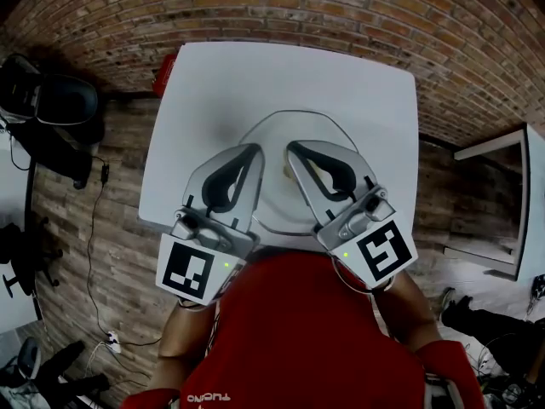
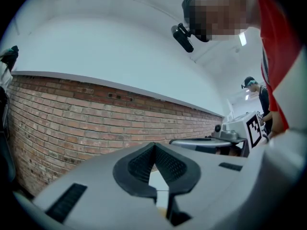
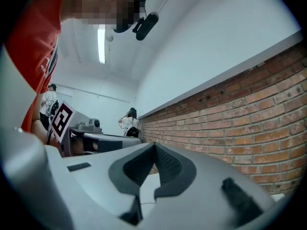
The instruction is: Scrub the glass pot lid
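Observation:
The glass pot lid lies flat on the white table, a clear round dome near the front edge, partly hidden under both grippers. A small pale yellow spot shows between the grippers; I cannot tell what it is. My left gripper and right gripper hover side by side over the lid, tips close together. In the left gripper view the jaws are shut with nothing between them. The right gripper is likewise shut and empty. Both gripper views look up at the wall, so the lid is hidden there.
A brick wall runs behind the table. A red object sits by the table's back left corner. A black chair and cables stand on the floor at left, another white table at right. A person stands far off.

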Tool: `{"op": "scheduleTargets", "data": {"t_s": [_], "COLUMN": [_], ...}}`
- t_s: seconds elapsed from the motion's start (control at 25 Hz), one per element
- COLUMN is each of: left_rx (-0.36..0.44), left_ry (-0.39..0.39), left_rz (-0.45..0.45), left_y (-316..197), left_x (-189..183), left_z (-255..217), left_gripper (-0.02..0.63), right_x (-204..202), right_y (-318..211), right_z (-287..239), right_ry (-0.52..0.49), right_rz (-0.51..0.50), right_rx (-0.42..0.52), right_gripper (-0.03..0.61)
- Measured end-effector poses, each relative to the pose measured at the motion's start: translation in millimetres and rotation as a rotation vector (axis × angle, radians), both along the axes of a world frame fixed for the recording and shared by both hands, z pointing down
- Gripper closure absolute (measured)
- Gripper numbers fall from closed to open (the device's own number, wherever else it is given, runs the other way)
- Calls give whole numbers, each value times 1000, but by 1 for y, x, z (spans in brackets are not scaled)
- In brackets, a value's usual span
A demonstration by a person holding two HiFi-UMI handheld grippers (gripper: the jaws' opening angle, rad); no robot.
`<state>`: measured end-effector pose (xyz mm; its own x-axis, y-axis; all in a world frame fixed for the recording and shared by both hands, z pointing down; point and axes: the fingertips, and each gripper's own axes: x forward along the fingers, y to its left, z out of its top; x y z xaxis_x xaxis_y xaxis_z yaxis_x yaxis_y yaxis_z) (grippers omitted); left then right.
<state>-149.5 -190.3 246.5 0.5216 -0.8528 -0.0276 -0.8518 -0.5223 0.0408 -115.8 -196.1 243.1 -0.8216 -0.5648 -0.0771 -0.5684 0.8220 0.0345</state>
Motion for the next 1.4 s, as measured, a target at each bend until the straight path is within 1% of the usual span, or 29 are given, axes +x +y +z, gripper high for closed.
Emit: {"op": "scheduleTargets", "data": {"t_s": [0.2,0.72,1.12,1.4], "left_rx": [-14,-7,-19,-18], "left_ry": [-8,2,12,4], "left_rz": [11,30,8,5], "left_y": [0,-1,2,8], "left_x": [-1,7,8,8], "left_z": [5,7,7,9], "left_gripper": [597,597,597,597], "right_x": [-1,6,8,10], "right_y": [-1,-1,5,9], "right_z": [3,9,11,10], "right_ry": [12,35,39,29], "right_rz": [7,32,22,17], "right_rx": [-6,-11,-18,-18], "right_gripper": [549,549,549,549]}}
